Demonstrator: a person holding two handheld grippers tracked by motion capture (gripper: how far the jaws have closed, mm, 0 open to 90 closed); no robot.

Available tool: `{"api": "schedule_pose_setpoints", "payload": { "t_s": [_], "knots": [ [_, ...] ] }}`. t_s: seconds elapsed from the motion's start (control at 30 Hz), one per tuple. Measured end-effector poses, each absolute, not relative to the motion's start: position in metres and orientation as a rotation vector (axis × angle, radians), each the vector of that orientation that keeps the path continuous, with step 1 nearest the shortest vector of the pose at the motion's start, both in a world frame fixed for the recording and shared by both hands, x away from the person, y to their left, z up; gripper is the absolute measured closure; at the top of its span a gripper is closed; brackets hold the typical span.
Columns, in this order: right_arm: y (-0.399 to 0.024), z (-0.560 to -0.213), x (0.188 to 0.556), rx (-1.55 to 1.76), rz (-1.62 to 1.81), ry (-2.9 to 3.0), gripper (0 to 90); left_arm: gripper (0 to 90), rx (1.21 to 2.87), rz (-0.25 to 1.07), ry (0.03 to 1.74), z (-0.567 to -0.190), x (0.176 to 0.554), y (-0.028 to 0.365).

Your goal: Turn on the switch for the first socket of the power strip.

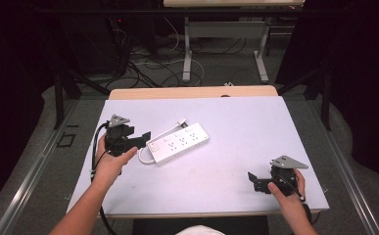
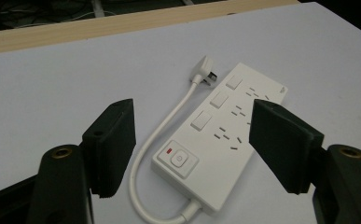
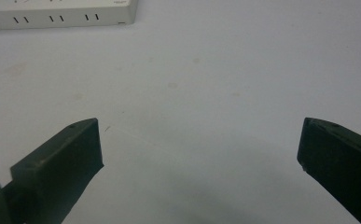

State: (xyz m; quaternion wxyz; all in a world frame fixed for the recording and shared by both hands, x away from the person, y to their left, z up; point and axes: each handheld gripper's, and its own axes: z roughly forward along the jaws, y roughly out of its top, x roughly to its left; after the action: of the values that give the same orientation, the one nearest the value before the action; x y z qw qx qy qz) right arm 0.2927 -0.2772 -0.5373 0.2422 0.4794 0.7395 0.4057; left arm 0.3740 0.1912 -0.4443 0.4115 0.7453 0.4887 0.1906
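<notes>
High view: white power strip [image 1: 178, 143] lying at an angle left of centre on the pale table [image 1: 236, 127], switch end toward the lower left, its white cable [image 1: 145, 159] looping out from that end and running along the far side to a plug [image 1: 181, 121] near the strip's upper edge. Left gripper [image 1: 145, 138] held in the left hand [image 1: 109, 164] at the left of the frame, jaws pointing right toward the strip's switch end, just beside it, apart from it. Right gripper [image 1: 252, 182] held in the right hand [image 1: 287, 192] at the lower right, near the table's front edge, well apart from the strip, jaws pointing left.

Left gripper view: two black jaws standing apart at the lower left and lower right, nothing pinched between the pads; strip [image 2: 220, 140] seen through the gap, running from lower centre to upper right, red-marked button at its near end, cable [image 2: 157, 140] curving up the left side to the plug [image 2: 205, 72].

Right gripper view: jaws spread wide at the lower corners, bare table [image 3: 192, 93] between them; side of the strip [image 3: 59, 18] along the upper left edge of the frame.
</notes>
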Motion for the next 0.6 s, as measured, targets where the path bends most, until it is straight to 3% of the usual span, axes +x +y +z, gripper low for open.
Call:
{"api": "schedule_pose_setpoints", "payload": {
  "t_s": [0.6],
  "knots": [
    [-0.277, -0.539, 0.294, 1.311, 1.109, 2.032, 0.0, 34.1, 1.87, 0.445, 1.28, -0.449, 0.398, 0.175]
  ]
}}
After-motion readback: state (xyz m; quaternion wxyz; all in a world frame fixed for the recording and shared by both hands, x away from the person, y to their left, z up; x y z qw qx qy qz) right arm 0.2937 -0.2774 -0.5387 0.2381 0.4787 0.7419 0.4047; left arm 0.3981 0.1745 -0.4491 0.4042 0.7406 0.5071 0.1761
